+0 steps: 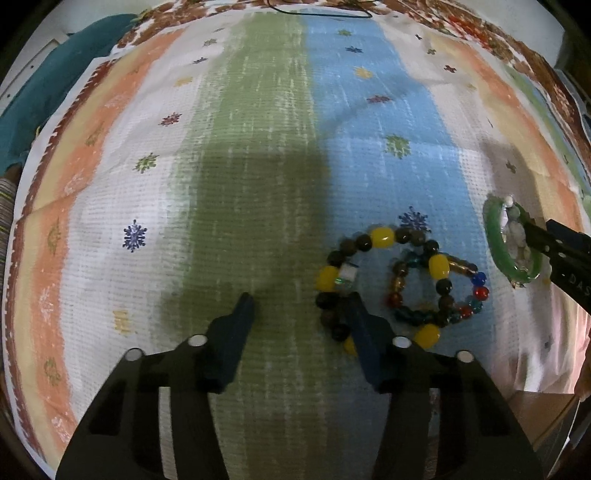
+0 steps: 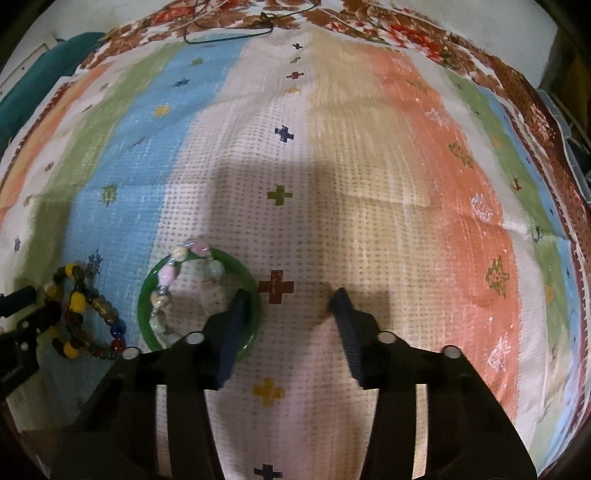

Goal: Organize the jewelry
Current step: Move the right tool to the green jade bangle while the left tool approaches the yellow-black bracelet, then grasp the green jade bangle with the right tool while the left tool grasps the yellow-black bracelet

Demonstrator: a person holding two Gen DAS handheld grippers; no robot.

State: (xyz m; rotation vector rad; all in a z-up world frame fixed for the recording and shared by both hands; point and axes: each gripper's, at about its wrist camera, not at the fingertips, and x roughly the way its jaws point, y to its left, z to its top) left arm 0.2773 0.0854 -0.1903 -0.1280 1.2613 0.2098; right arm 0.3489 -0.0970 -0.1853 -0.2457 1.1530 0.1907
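A yellow-and-dark bead bracelet [image 1: 380,236] lies on the striped cloth [image 1: 258,147], overlapping a multicoloured small-bead bracelet [image 1: 476,288]. My left gripper [image 1: 301,299] is open; its right finger [image 1: 364,332] lies over the yellow bracelet's near edge. A green bangle [image 2: 147,295] with a pastel bead bracelet [image 2: 164,278] inside lies to the right. My right gripper [image 2: 290,295] is open; its left finger [image 2: 234,328] rests over the bangle's right rim. The bangle also shows in the left wrist view [image 1: 495,240], and both beaded bracelets show at the right view's left edge [image 2: 77,302].
A dark cord [image 2: 229,31] lies at the cloth's far edge. A teal cloth [image 1: 44,85] sits at the far left. A floral brown border [image 2: 517,96] rims the cloth, and a wooden edge [image 1: 543,413] shows near right.
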